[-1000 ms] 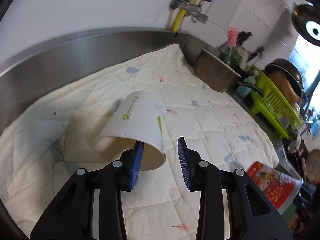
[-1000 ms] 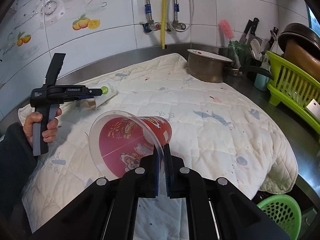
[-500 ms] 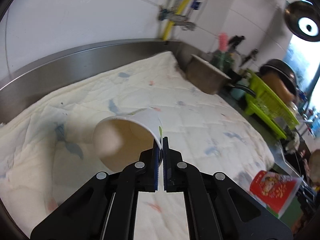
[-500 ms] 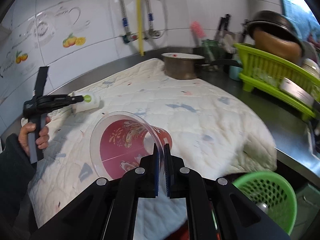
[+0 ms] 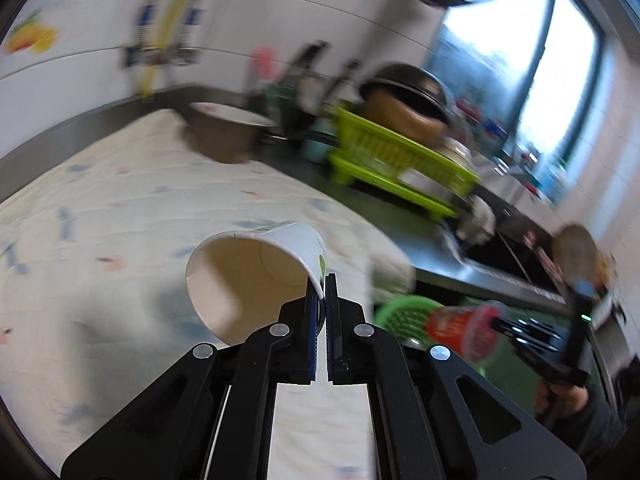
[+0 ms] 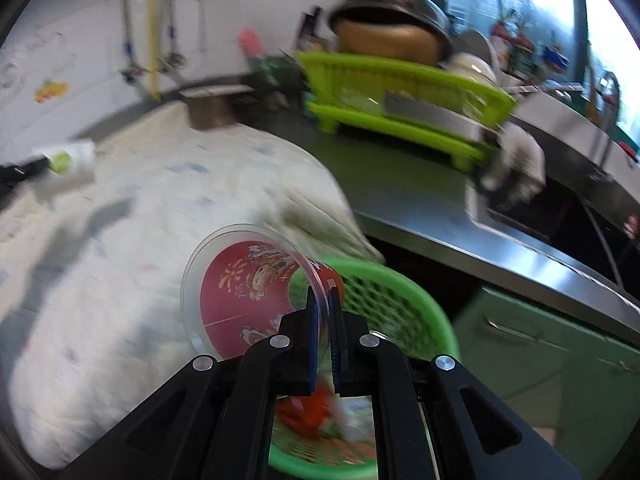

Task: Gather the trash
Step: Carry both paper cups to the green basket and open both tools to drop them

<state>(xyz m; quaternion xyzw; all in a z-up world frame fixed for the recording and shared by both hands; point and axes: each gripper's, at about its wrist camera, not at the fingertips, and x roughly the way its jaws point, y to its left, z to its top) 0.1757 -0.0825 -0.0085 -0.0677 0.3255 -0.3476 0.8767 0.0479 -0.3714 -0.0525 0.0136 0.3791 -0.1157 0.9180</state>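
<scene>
My left gripper [image 5: 321,282] is shut on the rim of a white paper cup [image 5: 256,276], held above the quilted cloth [image 5: 120,208] with its mouth toward the camera. My right gripper [image 6: 323,300] is shut on the rim of a clear plastic cup with a red printed sleeve [image 6: 248,292], held just over the near edge of a green mesh basket [image 6: 400,304]. Red and white trash [image 6: 316,408] lies in the basket. From the left wrist view the red cup [image 5: 460,330] and the basket [image 5: 400,312] show at lower right. The white cup [image 6: 70,160] shows at far left in the right wrist view.
A brown pot [image 5: 224,136] stands at the back of the cloth. A lime dish rack [image 6: 400,92] with bowls sits on the steel counter [image 6: 460,236], beside a sink [image 6: 560,200]. Green cabinet doors [image 6: 540,348] are below. A tiled wall with pipes [image 6: 154,32] is behind.
The left jaws closed on the white cup's rim and lifted it off the cloth, swinging right. The right gripper carried the red cup right, from over the cloth to above the green basket.
</scene>
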